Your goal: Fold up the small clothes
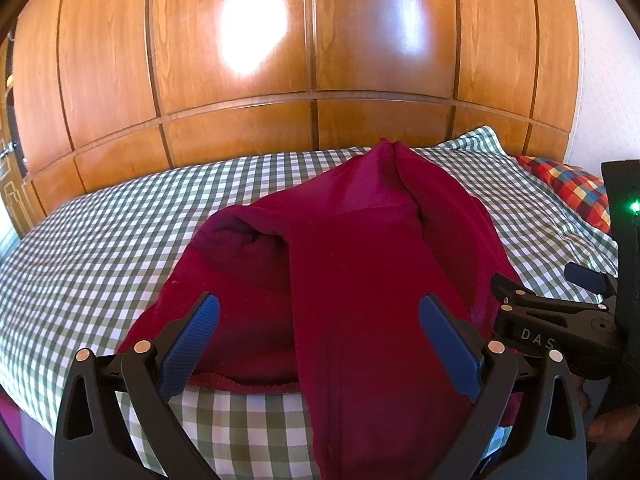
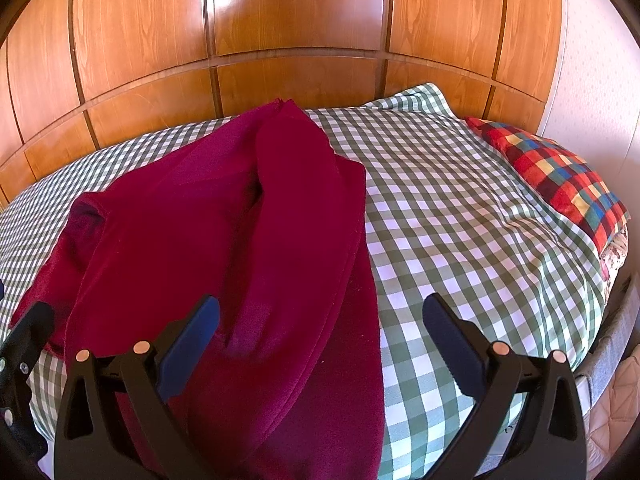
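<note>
A dark red fleece garment (image 1: 352, 264) lies partly folded on the green-checked bed (image 1: 100, 240), one long part running toward me over the bed's near edge. It also shows in the right wrist view (image 2: 248, 240). My left gripper (image 1: 320, 320) is open and empty, its blue-padded fingers astride the garment's near part, above it. My right gripper (image 2: 320, 320) is open and empty over the garment's right edge; it also shows in the left wrist view (image 1: 532, 292) at the right.
A wooden panelled wardrobe (image 1: 280, 60) stands behind the bed. A red, blue and yellow checked pillow (image 2: 560, 176) lies at the bed's right end. Checked bedcover (image 2: 460, 200) lies bare to the garment's right.
</note>
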